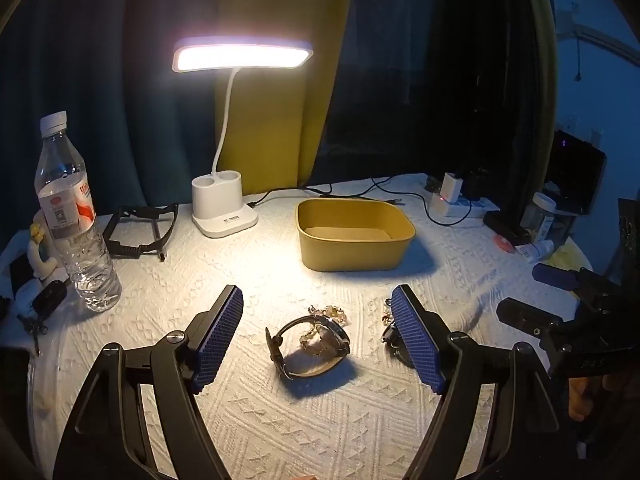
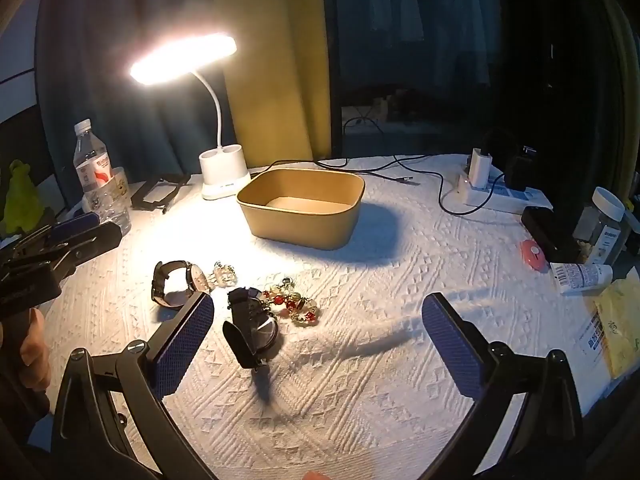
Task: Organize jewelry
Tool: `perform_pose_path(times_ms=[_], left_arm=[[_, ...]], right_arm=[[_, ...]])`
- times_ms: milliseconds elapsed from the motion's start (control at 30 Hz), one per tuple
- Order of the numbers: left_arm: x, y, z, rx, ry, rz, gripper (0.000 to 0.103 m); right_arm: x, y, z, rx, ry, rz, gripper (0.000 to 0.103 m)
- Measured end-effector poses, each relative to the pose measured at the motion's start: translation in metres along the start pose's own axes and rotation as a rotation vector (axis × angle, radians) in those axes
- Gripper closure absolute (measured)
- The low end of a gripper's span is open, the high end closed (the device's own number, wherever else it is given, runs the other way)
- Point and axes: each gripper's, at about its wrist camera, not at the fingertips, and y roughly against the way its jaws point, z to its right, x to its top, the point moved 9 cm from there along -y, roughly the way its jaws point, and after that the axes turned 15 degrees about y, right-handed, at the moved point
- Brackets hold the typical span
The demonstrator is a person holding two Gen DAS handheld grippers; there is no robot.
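Both your jaws gape empty, the yellow rectangular plastic bin (image 1: 354, 236) holds nothing, and watches and beaded bracelets (image 2: 294, 304) wait on the cloth

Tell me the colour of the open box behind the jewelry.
Mustard yellow box, clearest in the left wrist view.

Watches (image 1: 308, 344) before box (image 1: 354, 236)

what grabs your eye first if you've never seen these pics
The lit desk lamp at the back of the table, glaring down on the white textured cloth. Right under its light sits an empty yellow box, and nearer the cameras lie two watches and a red-and-gold bead bracelet. Both grippers hang open above the cloth, the left gripper framing one watch, the right gripper beside the other.
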Motion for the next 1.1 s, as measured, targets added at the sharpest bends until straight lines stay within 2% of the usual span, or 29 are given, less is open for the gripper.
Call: perform_pose_path(times_ms=[1100], left_arm=[[-0.004,0.023,0.002,-0.023,0.012,0.01,0.024]], right_arm=[[0.002,0.02,-0.009,-0.002,0.004,0.02,0.0]])
